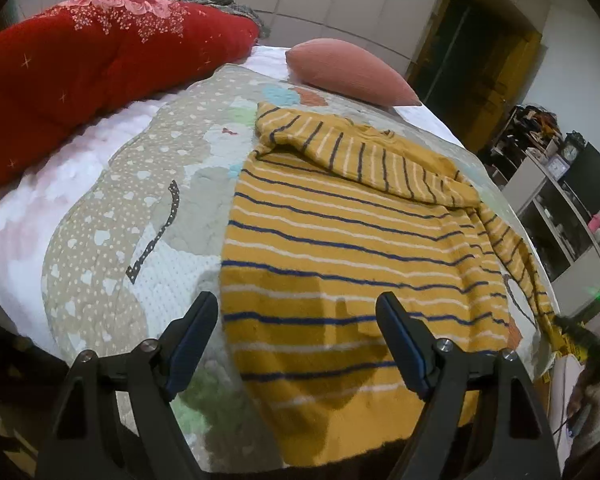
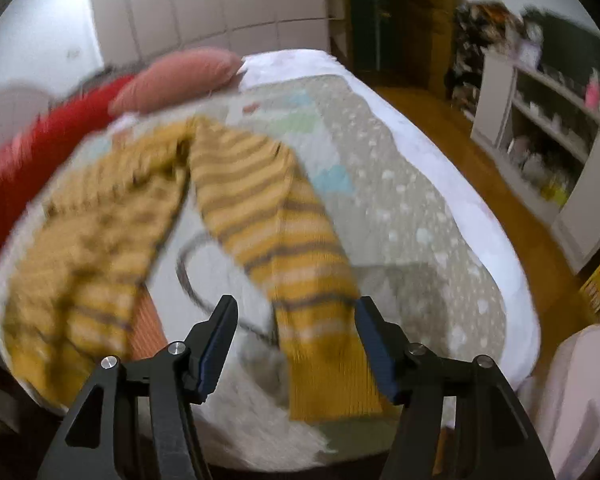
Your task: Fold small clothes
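Observation:
A small mustard-yellow sweater (image 1: 340, 240) with navy and white stripes lies flat on the patterned quilt (image 1: 140, 200) on the bed. One sleeve is folded across its upper body; the other sleeve (image 2: 300, 248) stretches toward the bed's near right corner. My left gripper (image 1: 296, 312) is open and empty, hovering over the sweater's bottom hem. My right gripper (image 2: 294, 316) is open, its fingers either side of the sleeve cuff, just above it. The right wrist view is motion-blurred.
A red duvet (image 1: 80, 60) is piled at the back left and a pink pillow (image 1: 348, 72) lies at the head of the bed. White shelves (image 2: 548, 140) stand right of the bed across a wooden floor (image 2: 440, 120).

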`<state>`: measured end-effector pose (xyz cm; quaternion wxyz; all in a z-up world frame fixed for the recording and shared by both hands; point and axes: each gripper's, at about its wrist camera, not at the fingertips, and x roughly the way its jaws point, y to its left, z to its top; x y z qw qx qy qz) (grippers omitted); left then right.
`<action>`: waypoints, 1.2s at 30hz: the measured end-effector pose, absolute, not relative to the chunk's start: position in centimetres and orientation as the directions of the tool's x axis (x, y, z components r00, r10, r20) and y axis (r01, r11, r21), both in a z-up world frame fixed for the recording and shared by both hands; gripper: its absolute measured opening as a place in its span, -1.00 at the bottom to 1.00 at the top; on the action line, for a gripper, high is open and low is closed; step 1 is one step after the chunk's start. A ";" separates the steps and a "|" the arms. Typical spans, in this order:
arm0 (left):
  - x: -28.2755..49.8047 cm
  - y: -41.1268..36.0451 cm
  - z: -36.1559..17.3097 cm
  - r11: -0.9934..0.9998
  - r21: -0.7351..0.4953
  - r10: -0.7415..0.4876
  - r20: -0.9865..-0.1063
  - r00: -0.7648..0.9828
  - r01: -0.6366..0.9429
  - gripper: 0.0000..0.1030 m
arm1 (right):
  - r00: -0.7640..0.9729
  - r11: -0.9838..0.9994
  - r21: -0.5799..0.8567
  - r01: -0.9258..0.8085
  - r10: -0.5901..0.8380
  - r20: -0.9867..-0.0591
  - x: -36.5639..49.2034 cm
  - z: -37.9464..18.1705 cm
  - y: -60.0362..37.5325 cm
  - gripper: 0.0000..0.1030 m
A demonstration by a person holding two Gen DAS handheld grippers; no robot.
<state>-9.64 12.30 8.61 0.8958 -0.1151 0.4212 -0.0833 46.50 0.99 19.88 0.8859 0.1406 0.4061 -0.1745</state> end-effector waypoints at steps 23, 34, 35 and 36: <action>-10.6 15.7 7.6 0.919 -0.392 -0.294 -0.725 0.623 -0.023 0.59 | 0.808 0.760 0.520 0.390 -0.012 -0.589 44.4 28.1 -5.9 -0.73; -12.7 20.6 6.4 0.925 -0.368 -0.214 -0.711 0.669 -0.096 0.59 | 0.782 0.797 0.599 0.083 0.320 -0.534 66.1 34.3 8.1 -0.73; -12.9 21.0 6.2 0.929 -0.355 -0.198 -0.713 0.672 -0.103 0.59 | 0.765 0.812 0.581 0.055 0.340 -0.547 68.3 34.4 10.3 -0.73; -13.1 21.5 5.9 0.932 -0.346 -0.186 -0.716 0.673 -0.110 0.59 | 0.753 0.822 0.568 0.039 0.350 -0.558 69.8 34.1 11.7 -0.73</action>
